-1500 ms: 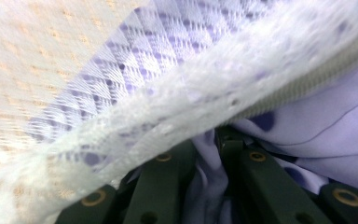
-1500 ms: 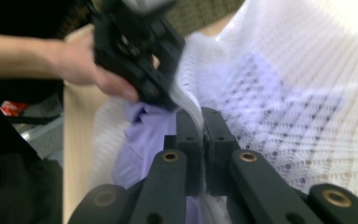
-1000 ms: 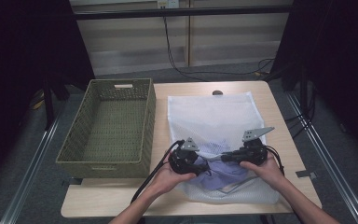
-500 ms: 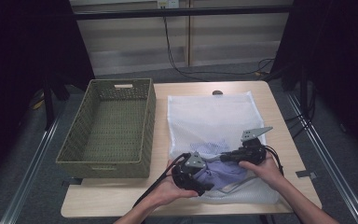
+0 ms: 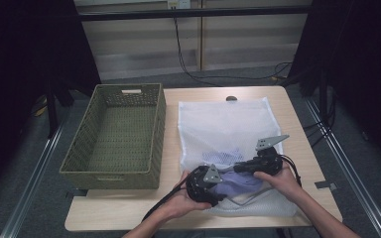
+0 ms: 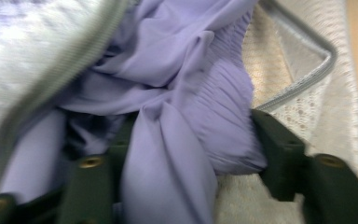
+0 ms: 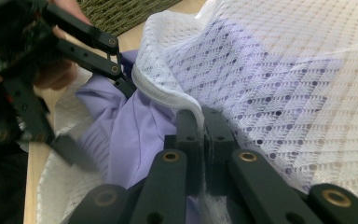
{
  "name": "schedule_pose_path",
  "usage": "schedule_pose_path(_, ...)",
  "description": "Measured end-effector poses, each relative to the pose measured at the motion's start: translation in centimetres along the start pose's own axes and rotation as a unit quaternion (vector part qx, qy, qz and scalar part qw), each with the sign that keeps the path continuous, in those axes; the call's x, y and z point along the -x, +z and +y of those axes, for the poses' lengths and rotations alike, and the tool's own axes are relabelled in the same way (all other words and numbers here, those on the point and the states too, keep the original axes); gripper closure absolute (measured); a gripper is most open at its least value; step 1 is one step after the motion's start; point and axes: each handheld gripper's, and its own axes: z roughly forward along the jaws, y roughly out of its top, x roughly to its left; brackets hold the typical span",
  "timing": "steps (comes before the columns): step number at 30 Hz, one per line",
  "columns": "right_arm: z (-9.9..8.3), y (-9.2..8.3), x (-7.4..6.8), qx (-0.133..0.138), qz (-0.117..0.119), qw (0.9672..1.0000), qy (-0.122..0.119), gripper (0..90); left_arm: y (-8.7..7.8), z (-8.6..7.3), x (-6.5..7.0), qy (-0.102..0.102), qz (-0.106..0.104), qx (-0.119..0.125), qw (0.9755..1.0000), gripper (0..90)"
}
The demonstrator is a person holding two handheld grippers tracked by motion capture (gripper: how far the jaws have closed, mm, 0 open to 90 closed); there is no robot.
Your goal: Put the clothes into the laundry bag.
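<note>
One mesh bag (image 5: 228, 129), one lilac garment (image 6: 177, 102) and one basket (image 5: 116, 134) sit on the table (image 5: 302, 144). The left gripper (image 5: 217, 191), just closing, clamps the garment at the bag's near mouth; the right gripper (image 7: 203, 123) pinches the bag's rim shut. Table beyond the bag lies bare.

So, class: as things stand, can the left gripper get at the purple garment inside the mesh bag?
Probably yes. The right gripper holds the mesh bag by its zipped edge, lifting the mouth open, and the left gripper already has a fold of the purple garment between its jaws, which have just been closing.
</note>
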Motion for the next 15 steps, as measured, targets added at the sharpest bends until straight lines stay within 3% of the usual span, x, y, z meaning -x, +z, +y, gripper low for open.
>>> schedule_pose_path(2,0.0,-0.1,0.0,-0.001,0.003,1.0000,0.003,87.6,-0.1,0.0,-0.4,-0.016,-0.011,0.008,0.9998,48.2)
schedule_pose_path(3,0.0,-0.1,0.0,0.000,0.003,1.0000,0.005,87.6,-0.2,0.2,-0.4,-0.014,-0.010,-0.001,0.9999,49.2)
schedule_pose_path(6,0.3,-0.2,0.1,0.000,0.003,1.0000,0.008,87.7,-0.7,0.6,-0.8,-0.025,-0.026,0.015,0.9992,55.3)
schedule_pose_path(8,0.5,-0.5,0.0,0.006,0.004,1.0000,0.004,87.7,-0.8,1.0,-0.8,-0.037,-0.024,0.026,0.9987,60.4)
schedule_pose_path(10,0.8,-0.6,-0.3,0.009,0.004,0.9999,0.004,87.7,-1.0,1.3,-0.8,-0.029,-0.019,0.021,0.9992,62.1)
schedule_pose_path(13,1.1,-0.8,-0.7,0.015,0.008,0.9998,-0.002,87.8,-1.0,1.9,-0.6,-0.038,-0.012,0.033,0.9986,64.3)
schedule_pose_path(14,1.3,-0.9,-0.8,0.017,0.009,0.9998,-0.004,87.8,-1.2,2.1,-0.7,-0.028,-0.010,0.028,0.9992,64.5)
schedule_pose_path(15,1.5,-1.0,-1.0,0.021,0.009,0.9997,-0.004,87.8,-1.2,2.3,-0.7,-0.031,-0.010,0.031,0.9990,64.6)
